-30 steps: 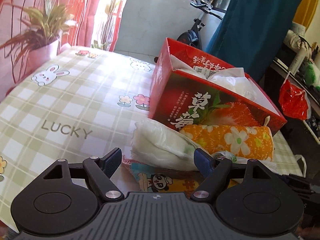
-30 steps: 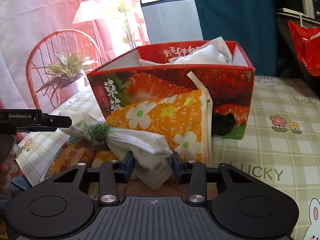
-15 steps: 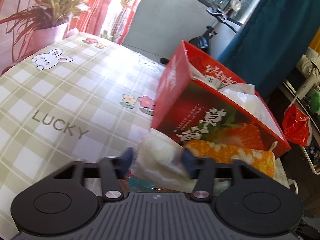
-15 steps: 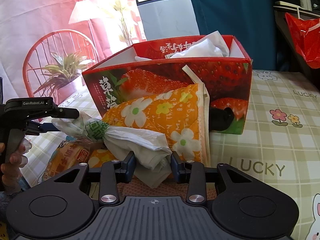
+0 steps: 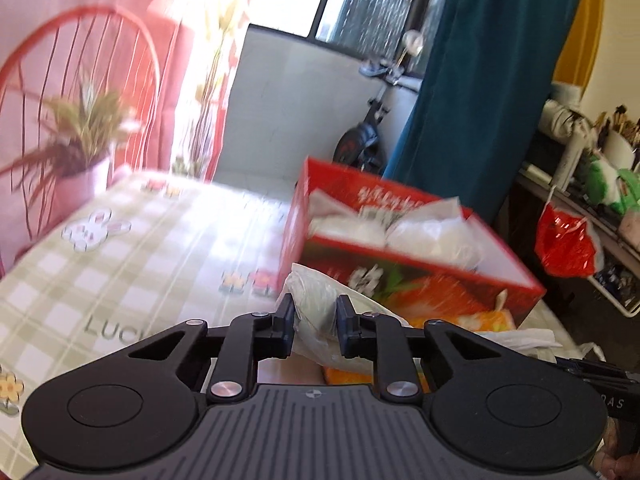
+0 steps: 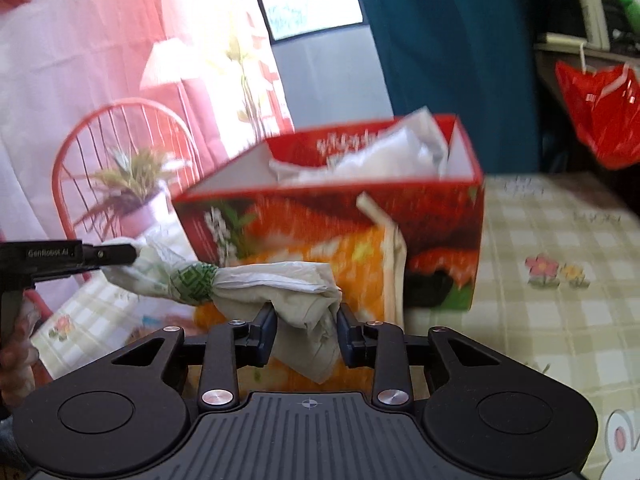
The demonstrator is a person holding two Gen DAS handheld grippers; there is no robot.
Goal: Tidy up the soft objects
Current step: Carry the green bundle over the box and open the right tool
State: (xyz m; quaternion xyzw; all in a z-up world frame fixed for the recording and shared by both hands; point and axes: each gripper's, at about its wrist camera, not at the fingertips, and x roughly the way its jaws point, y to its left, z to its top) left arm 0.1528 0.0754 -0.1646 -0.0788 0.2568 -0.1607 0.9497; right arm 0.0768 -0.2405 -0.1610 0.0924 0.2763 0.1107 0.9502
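A table (image 5: 120,248) covered in a green-and-white checked cloth, printed with rabbits, flowers and the word LUCKY, fills the lower part of both views. Behind it hang a pink curtain (image 5: 132,40) and a teal curtain (image 5: 480,80). A red chair (image 6: 120,136) stands at the table's far side, with a potted plant (image 6: 136,188) in front of it.

On the table sits an open red box (image 6: 440,216) printed with strawberries, holding crumpled white bags (image 6: 384,156). An orange flowered cloth (image 6: 360,256) leans against the box's front wall.

In front of the box, a white plastic bag (image 6: 280,280), rolled long and cinched by a green patterned band (image 6: 194,282), is stretched between the two tools, off the table as far as the blur allows.

The right gripper (image 6: 306,332) is closing, its pads pressing the bag's looser end, which bunches and hangs between them. The left gripper (image 5: 316,322) is also closing, and its pads are clamped on the bag's other end; from the right wrist view it shows at the left edge as a black tool gripped by a hand (image 6: 16,360).

Both views are blurred.
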